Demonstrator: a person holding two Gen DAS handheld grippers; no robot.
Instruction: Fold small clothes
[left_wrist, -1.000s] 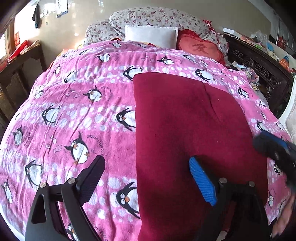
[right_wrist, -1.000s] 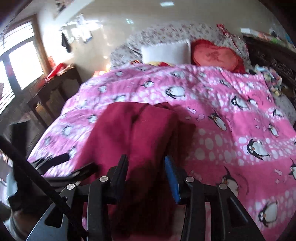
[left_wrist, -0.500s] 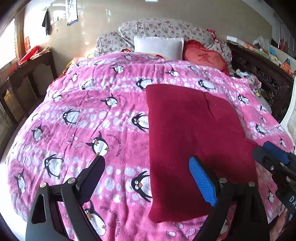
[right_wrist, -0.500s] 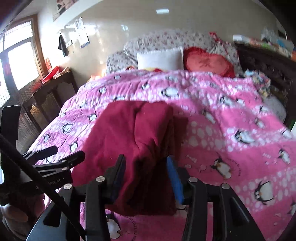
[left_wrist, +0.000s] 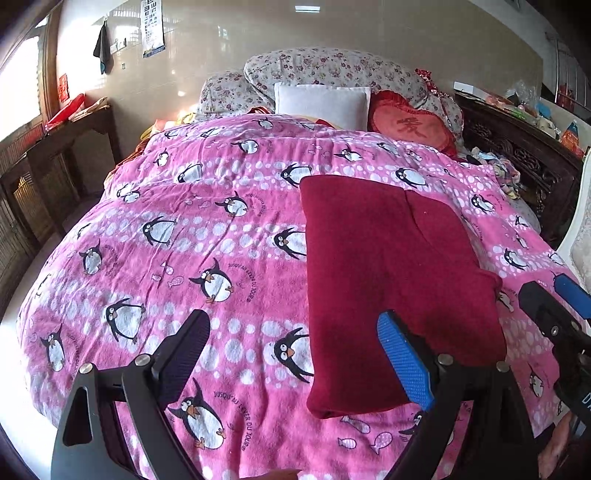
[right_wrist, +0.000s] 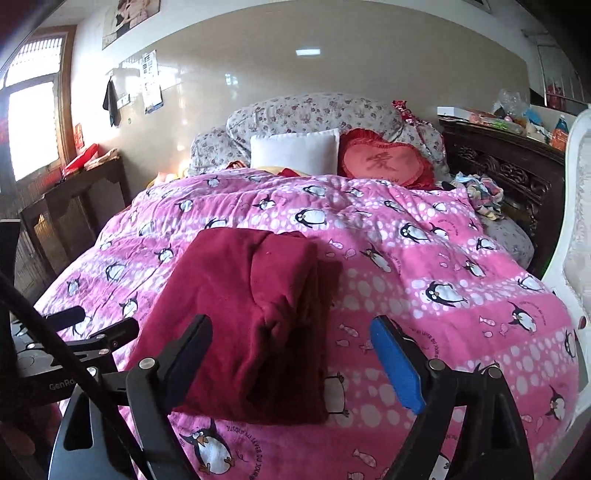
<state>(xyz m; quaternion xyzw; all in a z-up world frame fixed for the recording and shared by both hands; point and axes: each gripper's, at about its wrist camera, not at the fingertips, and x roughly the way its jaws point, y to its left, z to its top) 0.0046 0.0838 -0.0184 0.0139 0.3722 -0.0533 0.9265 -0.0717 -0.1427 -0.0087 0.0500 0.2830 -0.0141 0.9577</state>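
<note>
The dark red garment (left_wrist: 388, 280) lies folded on the pink blanket (left_wrist: 184, 229), its long axis running straight away from both claws. The right claw (right_wrist: 291, 354) hangs spread and empty over its near edge; the left claw (left_wrist: 291, 343), likewise spread and empty, has it ahead and rightward.

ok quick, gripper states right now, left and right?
Left gripper: open, holding nothing, above the blanket beside the red garment.
Right gripper: open, holding nothing, garment lies free.

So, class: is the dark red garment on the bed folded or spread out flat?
Folded. The dark red garment lies as a compact rectangle on the penguin blanket, with a doubled layer and stacked edges along its right side.
</note>
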